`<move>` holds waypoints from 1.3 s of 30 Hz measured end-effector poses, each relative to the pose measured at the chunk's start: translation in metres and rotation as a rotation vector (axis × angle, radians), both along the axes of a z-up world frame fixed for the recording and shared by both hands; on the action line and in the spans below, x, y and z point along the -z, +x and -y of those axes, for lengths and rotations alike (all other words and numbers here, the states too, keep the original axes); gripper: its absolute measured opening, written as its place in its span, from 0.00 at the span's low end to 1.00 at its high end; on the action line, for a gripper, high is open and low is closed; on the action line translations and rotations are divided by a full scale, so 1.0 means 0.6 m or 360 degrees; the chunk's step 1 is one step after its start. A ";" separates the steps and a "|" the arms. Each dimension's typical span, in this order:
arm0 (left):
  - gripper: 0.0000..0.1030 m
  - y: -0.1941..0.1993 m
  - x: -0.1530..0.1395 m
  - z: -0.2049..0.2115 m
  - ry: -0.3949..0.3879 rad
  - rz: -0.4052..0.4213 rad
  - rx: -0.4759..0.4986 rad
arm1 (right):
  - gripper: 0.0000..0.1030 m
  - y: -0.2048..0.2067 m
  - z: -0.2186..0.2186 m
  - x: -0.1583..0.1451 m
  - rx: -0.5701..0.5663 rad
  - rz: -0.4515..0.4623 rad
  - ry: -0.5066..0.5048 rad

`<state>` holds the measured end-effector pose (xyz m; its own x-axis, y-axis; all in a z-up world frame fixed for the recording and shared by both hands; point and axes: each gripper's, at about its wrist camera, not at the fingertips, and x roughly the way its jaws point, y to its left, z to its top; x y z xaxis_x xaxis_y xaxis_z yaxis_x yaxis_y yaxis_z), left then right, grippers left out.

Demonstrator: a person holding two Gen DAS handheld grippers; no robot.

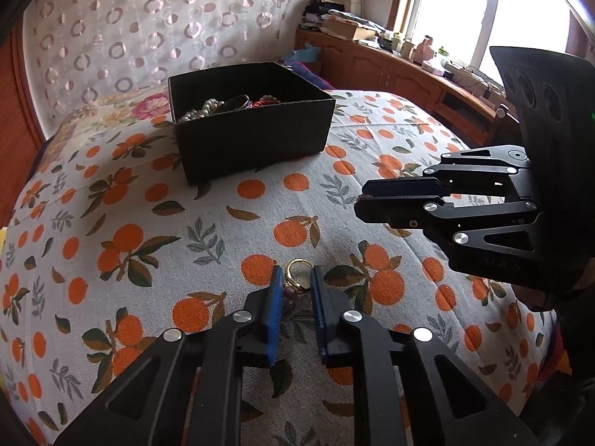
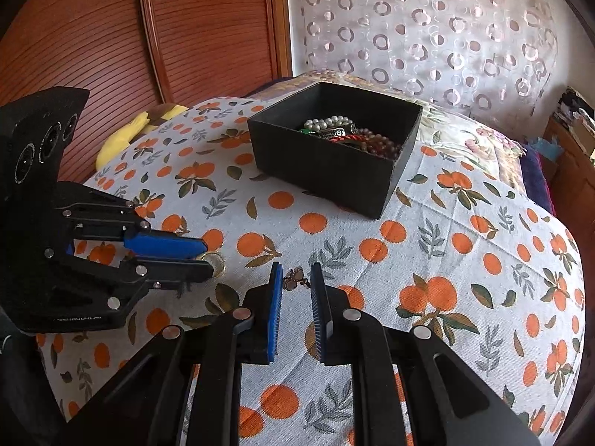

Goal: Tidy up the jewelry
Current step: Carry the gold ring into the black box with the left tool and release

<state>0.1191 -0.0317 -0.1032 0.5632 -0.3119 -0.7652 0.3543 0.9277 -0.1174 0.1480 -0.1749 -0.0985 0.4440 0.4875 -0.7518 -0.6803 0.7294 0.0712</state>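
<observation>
Downward, both grippers (image 1: 295,278) (image 2: 296,277) tilt over bedspread (image 1: 260,223).

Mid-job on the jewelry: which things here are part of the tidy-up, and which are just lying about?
Job: gold ring in left gripper; small dark trinket in right gripper; black box of beads.
Lying about: yellow cushion; clutter on wooden cabinet.

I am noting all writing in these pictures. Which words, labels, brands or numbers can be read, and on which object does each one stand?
Left gripper, body underside, right wrist view: small white print, too blurred to read.
Right gripper, body underside, left wrist view: faint marks, unreadable.
Black box, bedcover, gold ring: no text visible.
</observation>
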 end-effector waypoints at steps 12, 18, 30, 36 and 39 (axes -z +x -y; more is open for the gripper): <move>0.10 0.012 -0.018 -0.010 -0.0015 0.0036 -0.0051 | 0.16 0.022 0.004 -0.011 0.0016 0.0021 0.0024; 0.10 0.030 -0.040 -0.019 -0.0018 0.0083 -0.0083 | 0.16 0.040 0.001 -0.033 0.0022 0.0068 0.0055; 0.11 0.095 -0.103 -0.049 -0.0027 0.0245 -0.0192 | 0.17 0.116 -0.006 -0.090 0.0074 0.0174 0.0181; 0.10 0.125 -0.116 -0.058 -0.0015 0.0272 -0.0226 | 0.17 0.172 -0.017 -0.089 0.0125 0.0187 0.0156; 0.11 0.136 -0.117 -0.061 -0.0017 0.0271 -0.0235 | 0.17 0.200 -0.023 -0.086 0.0139 0.0170 0.0158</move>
